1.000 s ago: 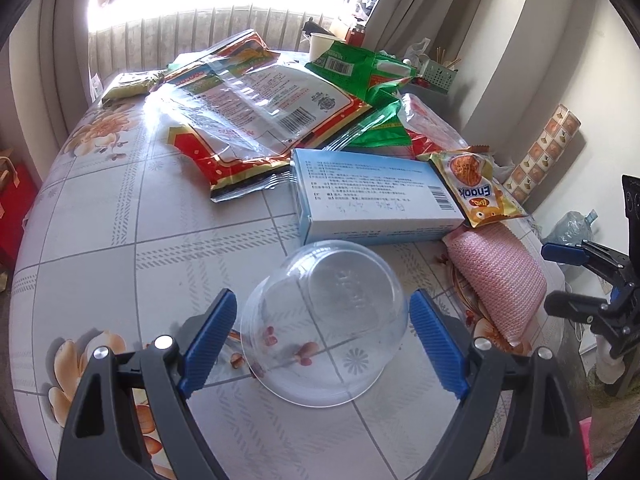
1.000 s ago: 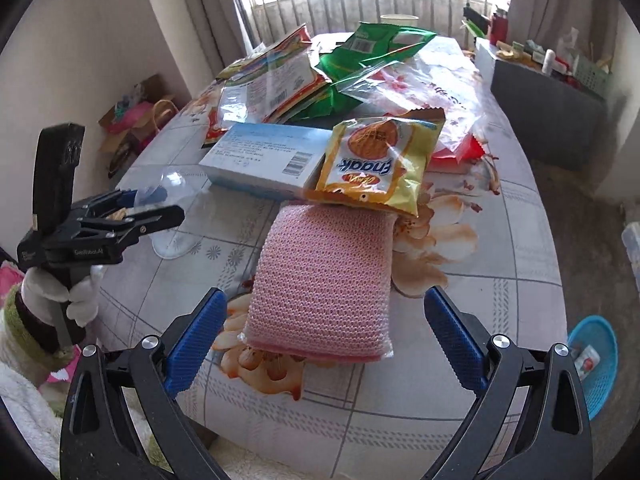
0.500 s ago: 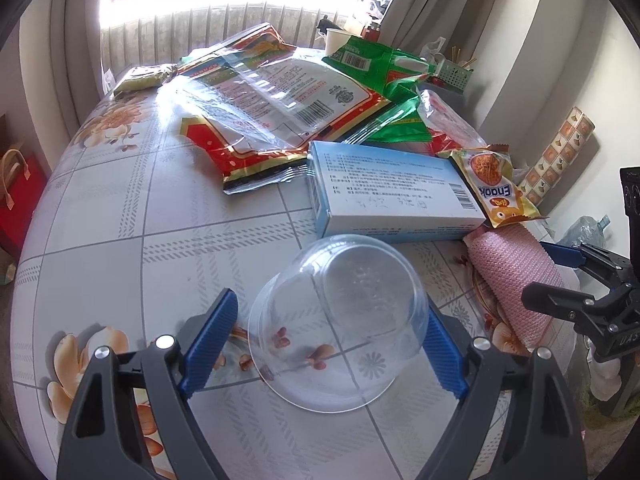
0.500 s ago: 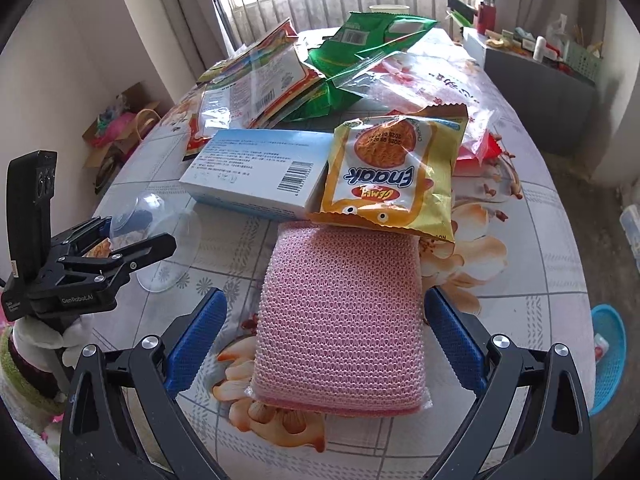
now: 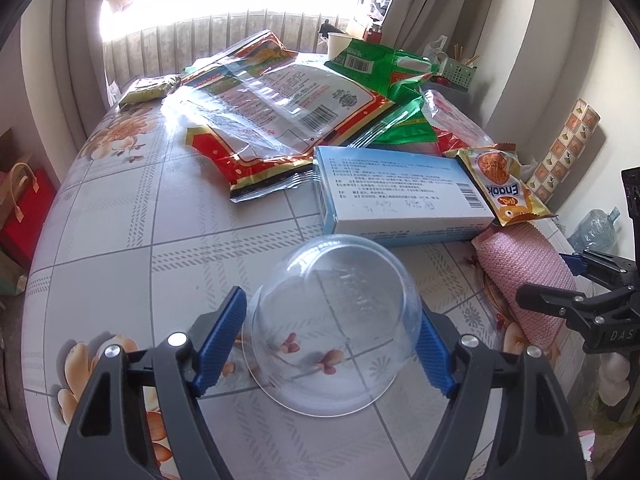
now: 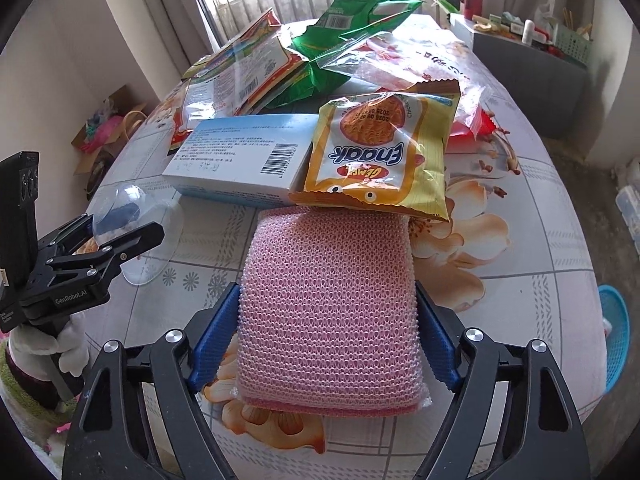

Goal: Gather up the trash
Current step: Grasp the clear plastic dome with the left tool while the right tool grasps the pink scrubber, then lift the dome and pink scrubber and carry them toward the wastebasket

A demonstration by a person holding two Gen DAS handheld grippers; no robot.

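Observation:
A clear plastic dome lid (image 5: pixel 336 312) lies mouth down on the flowered tablecloth (image 5: pixel 120 240) and also shows in the right wrist view (image 6: pixel 120 208). My left gripper (image 5: pixel 328 340) straddles it; its jaws are closing and the blue pads (image 5: pixel 220 340) meet the lid's sides. A pink mesh sponge pack (image 6: pixel 328 300) lies flat near the table's front edge. My right gripper (image 6: pixel 328 336) is closing on it, with both pads against its long sides. A yellow Enaak snack packet (image 6: pixel 380 156) overlaps the pack's far end.
A light blue carton (image 5: pixel 400 196) lies beyond the lid, under the snack packet. Red, clear and green wrappers (image 5: pixel 288 120) pile up farther back. A blue basket (image 6: pixel 616 336) stands on the floor to the right, a red bag (image 5: pixel 24 208) to the left.
Both pairs of jaws have narrowed onto what lies between them. The right gripper came forward and down over the pink pack. The left gripper stayed over the lid.

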